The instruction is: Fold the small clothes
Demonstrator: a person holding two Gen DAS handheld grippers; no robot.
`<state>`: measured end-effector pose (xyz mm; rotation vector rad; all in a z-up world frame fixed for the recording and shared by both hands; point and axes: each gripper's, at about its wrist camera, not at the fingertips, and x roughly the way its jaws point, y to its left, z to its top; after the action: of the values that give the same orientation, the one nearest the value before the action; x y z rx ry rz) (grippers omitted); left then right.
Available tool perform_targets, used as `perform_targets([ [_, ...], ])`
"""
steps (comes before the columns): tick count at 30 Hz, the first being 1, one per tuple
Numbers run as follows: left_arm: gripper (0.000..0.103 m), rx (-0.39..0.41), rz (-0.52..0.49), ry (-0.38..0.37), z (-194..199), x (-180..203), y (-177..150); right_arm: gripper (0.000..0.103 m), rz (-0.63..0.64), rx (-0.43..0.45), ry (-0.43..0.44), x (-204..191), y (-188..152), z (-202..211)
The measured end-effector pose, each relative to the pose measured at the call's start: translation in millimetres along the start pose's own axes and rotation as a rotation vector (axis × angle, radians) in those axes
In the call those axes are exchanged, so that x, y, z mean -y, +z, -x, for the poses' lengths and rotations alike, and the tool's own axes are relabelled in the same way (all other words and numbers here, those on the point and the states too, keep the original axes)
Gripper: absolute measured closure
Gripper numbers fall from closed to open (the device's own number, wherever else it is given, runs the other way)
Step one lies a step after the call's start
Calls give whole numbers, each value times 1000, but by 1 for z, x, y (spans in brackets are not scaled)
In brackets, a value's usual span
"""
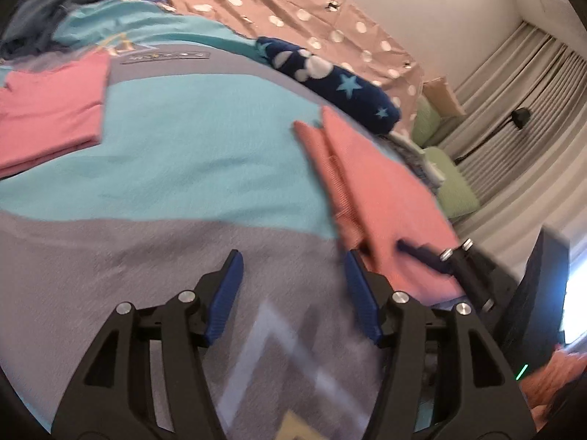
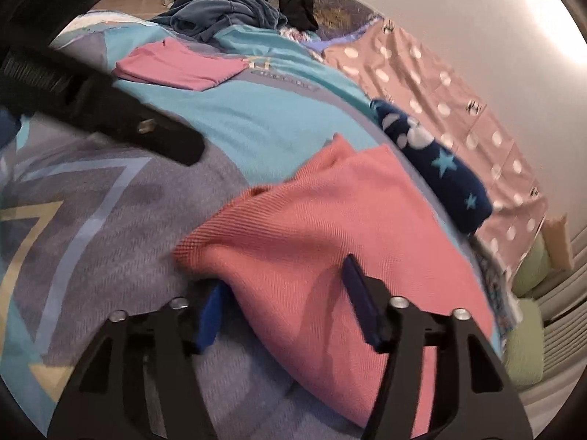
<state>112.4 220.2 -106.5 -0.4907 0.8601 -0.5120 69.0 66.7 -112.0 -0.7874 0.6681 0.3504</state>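
The left hand-held gripper (image 1: 293,295) is a matte black plastic frame of two angular arms with triangular cut-outs, each arm pinned by two round silver screw heads. Its fingers (image 1: 224,295) carry long, narrow, ribbed blue pads. The right hand-held gripper (image 2: 282,300) is built the same way: black skeletal arms, silver screws at the joints, and blue pads on its fingers (image 2: 361,300). A small green light glows on the black body seen low at the right of the left wrist view.
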Motion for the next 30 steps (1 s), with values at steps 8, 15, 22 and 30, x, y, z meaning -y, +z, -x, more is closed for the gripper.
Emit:
perform_targets([
  [8,43,-153,-50,-154,-88,18,69,59,-91,-57,6,7,-11,13],
  [15,68,-196,-56,-161,-143,23,105,59,-32,-51,-56,-2,-2,1],
  [22,92,-212,-86,-88,-155,33,124,96,-128,1,-4,20,11,-4],
  [30,92,-186,-151,-56,-142,76,145,96,-398,102,67,83,2,34],
])
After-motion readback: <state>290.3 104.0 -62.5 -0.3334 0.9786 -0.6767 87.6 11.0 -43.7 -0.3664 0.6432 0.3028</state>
